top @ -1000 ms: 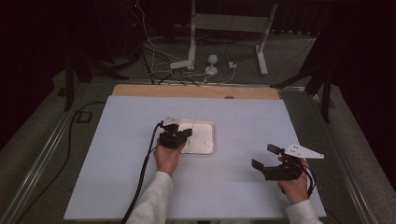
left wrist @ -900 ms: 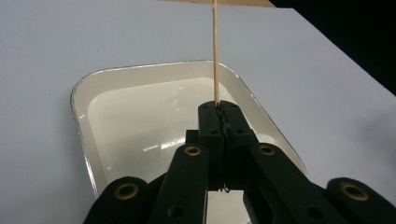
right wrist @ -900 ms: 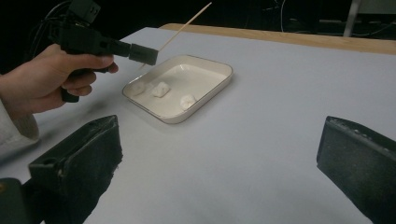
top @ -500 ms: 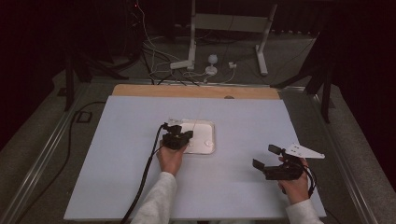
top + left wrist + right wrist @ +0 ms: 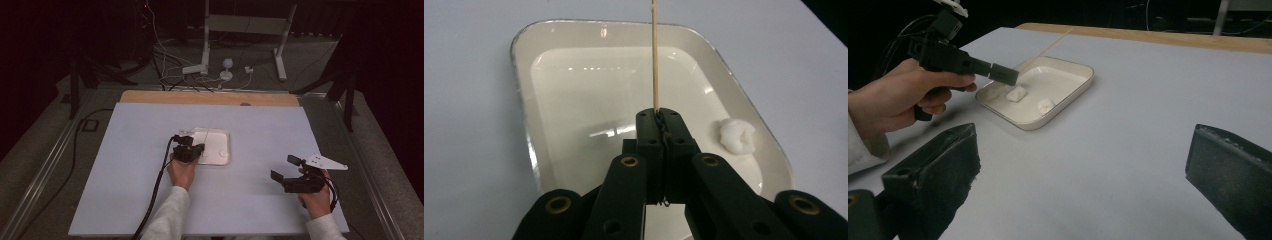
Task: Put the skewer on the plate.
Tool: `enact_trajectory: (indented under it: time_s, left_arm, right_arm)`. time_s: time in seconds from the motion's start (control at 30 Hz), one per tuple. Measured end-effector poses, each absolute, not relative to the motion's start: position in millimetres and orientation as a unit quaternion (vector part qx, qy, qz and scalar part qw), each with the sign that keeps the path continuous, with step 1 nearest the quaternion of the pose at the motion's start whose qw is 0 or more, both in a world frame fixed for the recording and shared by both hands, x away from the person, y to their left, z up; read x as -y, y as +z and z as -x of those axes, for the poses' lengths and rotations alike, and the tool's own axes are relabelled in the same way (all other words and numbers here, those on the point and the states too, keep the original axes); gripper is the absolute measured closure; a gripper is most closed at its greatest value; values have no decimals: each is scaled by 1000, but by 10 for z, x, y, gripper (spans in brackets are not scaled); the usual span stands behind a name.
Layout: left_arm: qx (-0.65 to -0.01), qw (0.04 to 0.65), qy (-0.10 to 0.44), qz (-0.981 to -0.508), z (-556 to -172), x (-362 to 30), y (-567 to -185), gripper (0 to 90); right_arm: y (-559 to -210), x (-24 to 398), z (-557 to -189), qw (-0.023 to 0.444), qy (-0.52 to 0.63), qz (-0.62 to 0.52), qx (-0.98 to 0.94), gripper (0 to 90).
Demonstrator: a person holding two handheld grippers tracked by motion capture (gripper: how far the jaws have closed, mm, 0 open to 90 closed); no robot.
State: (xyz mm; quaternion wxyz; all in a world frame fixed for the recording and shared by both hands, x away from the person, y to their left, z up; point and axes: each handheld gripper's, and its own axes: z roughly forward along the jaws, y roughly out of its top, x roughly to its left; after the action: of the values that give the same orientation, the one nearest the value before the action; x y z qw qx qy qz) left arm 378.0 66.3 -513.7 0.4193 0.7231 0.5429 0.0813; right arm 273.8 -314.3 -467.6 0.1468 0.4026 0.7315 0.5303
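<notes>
Over the white tray (image 5: 524, 125), left tool (image 5: 659, 117) pinches a skewer (image 5: 655, 55).

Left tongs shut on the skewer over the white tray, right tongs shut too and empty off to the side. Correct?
Not quite. The right tongs are open, not shut: the right gripper view shows their two jaws wide apart with bare table between them. The rest holds: the left tongs are shut on the skewer over the white tray, and the right ones are empty off to the side.
</notes>
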Motion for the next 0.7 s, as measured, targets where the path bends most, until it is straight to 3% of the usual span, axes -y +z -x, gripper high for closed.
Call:
enact_trajectory:
  time_s: [0.33, 0.7]
  left_arm:
    - [-554, 414, 79, -718, -3700, -699, -5115, 892]
    - [-514, 486, 78, -703, -3635, -751, -5002, 462]
  right_arm:
    - [-4677, 3128, -2738, 147, 529, -403, -732, 6]
    - [-4677, 3127, -2743, 145, 530, -403, -732, 5]
